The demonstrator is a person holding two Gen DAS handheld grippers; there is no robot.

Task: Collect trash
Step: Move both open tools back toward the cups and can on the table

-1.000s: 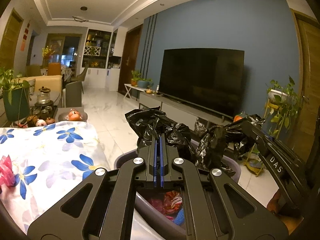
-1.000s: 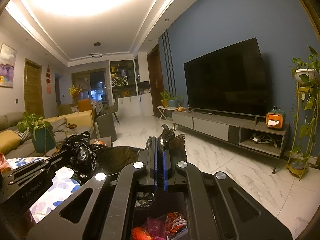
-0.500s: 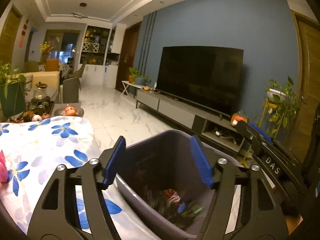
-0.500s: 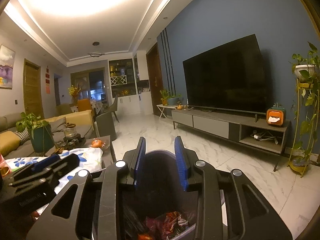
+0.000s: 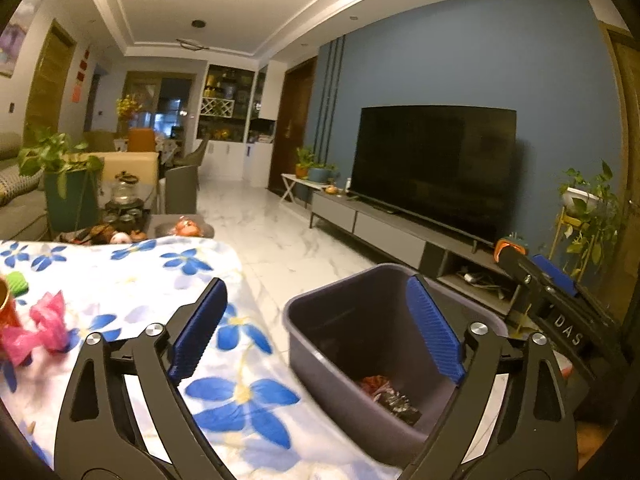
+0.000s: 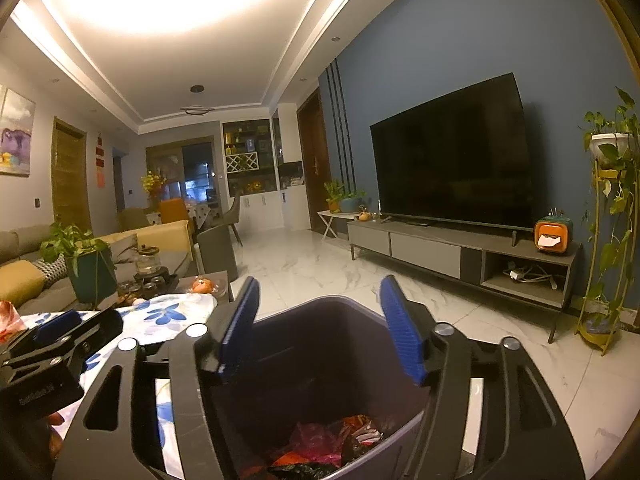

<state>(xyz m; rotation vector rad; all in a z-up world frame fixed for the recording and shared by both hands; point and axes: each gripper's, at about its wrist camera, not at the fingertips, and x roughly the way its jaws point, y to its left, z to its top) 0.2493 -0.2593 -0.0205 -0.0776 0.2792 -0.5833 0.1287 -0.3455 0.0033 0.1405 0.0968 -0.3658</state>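
Note:
A grey trash bin (image 5: 360,344) (image 6: 320,352) stands on the floor beside the table with the white and blue flowered cloth (image 5: 120,280). Crumpled wrappers and a black bag lie at its bottom (image 5: 388,394) (image 6: 328,448). My left gripper (image 5: 316,328) is open and empty, spanning the table edge and the bin. My right gripper (image 6: 318,328) is open and empty right above the bin. A pink crumpled wrapper (image 5: 36,332) lies on the cloth at the left. The right gripper's body (image 5: 560,308) shows in the left wrist view, the left gripper's body (image 6: 52,352) in the right wrist view.
A green paper cup (image 5: 16,282) and an orange can (image 5: 6,308) sit at the cloth's left edge. A tea set (image 5: 124,200) and a potted plant (image 5: 68,184) stand beyond. A TV (image 6: 452,160) on a low cabinet (image 6: 460,252) lines the blue wall across marble floor.
A second ago both grippers were shut on a black trash bag above the bin. Both opened, the bag fell into the bin, and the left gripper has shifted left toward the table.

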